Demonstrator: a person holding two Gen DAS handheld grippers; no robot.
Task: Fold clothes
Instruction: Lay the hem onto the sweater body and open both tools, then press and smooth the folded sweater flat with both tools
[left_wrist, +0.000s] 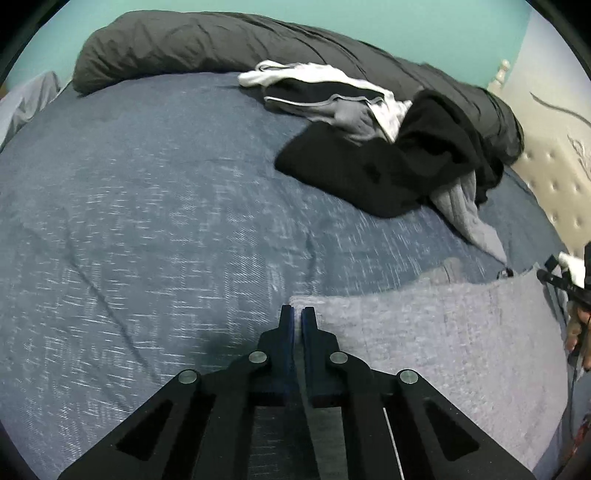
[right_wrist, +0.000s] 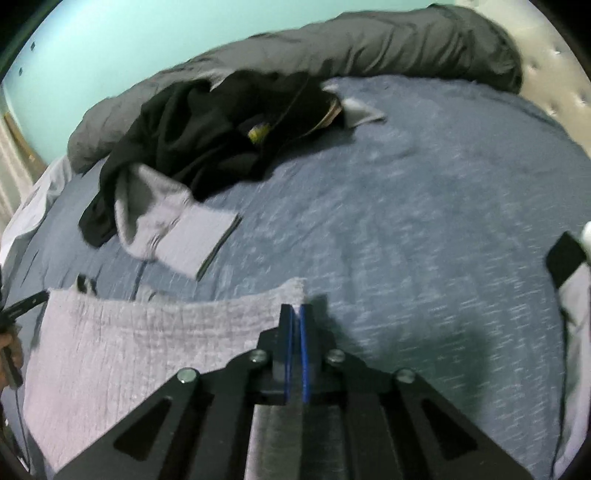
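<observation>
Grey garment (left_wrist: 443, 350) stretched between clenched left tongs (left_wrist: 298, 314) and right tongs (right_wrist: 296, 312), corners pinched.

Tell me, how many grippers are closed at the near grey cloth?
2. The left gripper is shut at the left corner of the grey cloth; the right gripper is shut at its right corner. Whether the pads pinch fabric is hidden.

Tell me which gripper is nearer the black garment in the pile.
Right, though only by a narrow margin. The right gripper holds the grey cloth's corner below the black garment; the left gripper holds the opposite corner.
</observation>
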